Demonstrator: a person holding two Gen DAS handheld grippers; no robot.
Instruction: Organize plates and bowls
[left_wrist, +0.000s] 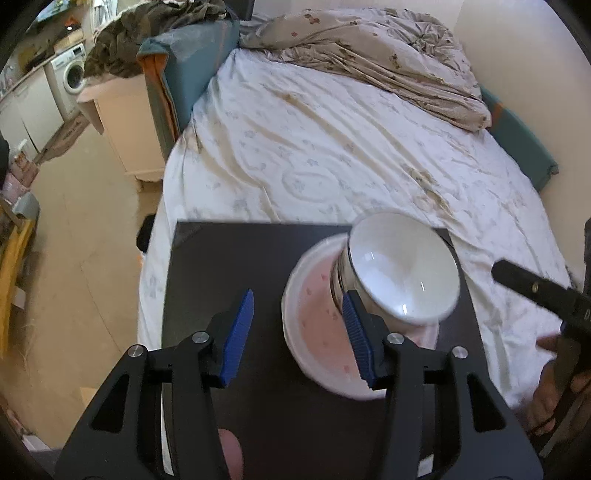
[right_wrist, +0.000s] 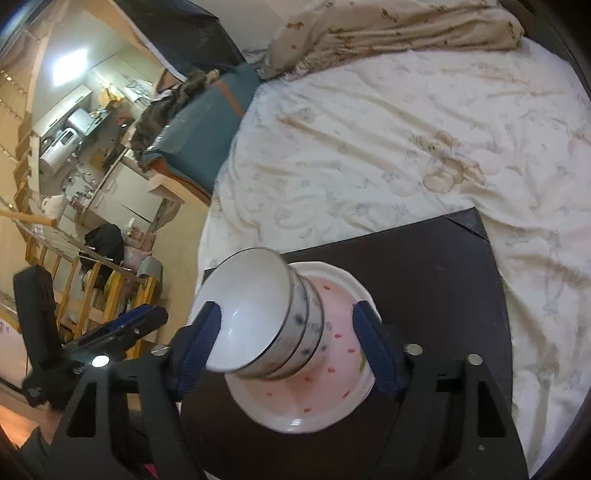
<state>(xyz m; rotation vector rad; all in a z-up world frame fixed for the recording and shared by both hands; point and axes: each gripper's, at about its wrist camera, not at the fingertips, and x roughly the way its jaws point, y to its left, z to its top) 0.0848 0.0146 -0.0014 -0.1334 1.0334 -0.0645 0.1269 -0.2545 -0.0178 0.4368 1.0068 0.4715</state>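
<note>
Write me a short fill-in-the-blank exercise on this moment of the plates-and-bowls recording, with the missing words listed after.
1. The stack of bowls stands on a pink ____ with small red marks.
2. The plate rests on a black ____ laid on the bed.
3. The pads on both hand-held grippers are coloured ____.
4. The jaws of the right hand-held gripper stand ____, one on each side of the bowls.

Missing words: plate; board; blue; open

bed: rumpled pale sheet (left_wrist: 332, 147), beige duvet (left_wrist: 388, 55) bunched at 12 o'clock
floor: tan (left_wrist: 85, 258), at 9 o'clock
washing machine: white (left_wrist: 72, 72), at 10 o'clock
ceiling light: bright (right_wrist: 68, 66)
</note>
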